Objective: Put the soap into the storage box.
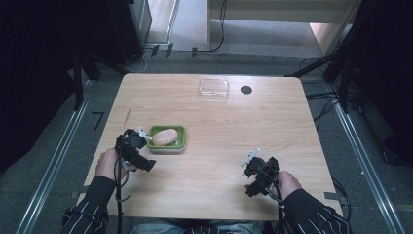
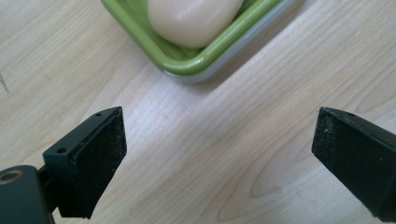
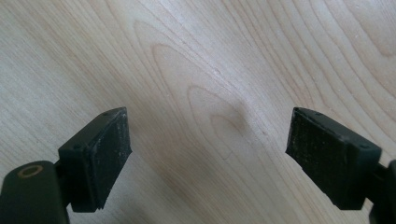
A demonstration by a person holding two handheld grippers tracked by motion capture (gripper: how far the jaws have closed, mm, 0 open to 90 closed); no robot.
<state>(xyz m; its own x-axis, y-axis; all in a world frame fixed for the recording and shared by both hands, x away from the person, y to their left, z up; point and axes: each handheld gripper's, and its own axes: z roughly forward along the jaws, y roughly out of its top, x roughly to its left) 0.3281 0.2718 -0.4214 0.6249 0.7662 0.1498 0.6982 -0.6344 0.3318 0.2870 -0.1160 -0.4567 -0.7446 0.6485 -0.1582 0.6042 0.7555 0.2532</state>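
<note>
A green soap dish [image 1: 181,137] holding a pale pink bar of soap [image 1: 165,137] sits left of centre on the wooden table [image 1: 214,117]. My left gripper [image 1: 142,133] is just left of the dish, low over the wood, jaws wide open and empty. In the left gripper view the dish [image 2: 196,65] and the soap [image 2: 194,21] lie a short way beyond the open left gripper [image 2: 219,149]. My right gripper [image 1: 251,158] rests near the front right of the table, open. In the right gripper view the right gripper [image 3: 208,154] has bare wood between its jaws.
A clear plastic lid or box [image 1: 214,88] lies near the table's far edge, with a round black grommet [image 1: 246,89] to its right. Dark stands and cables surround the table on the floor.
</note>
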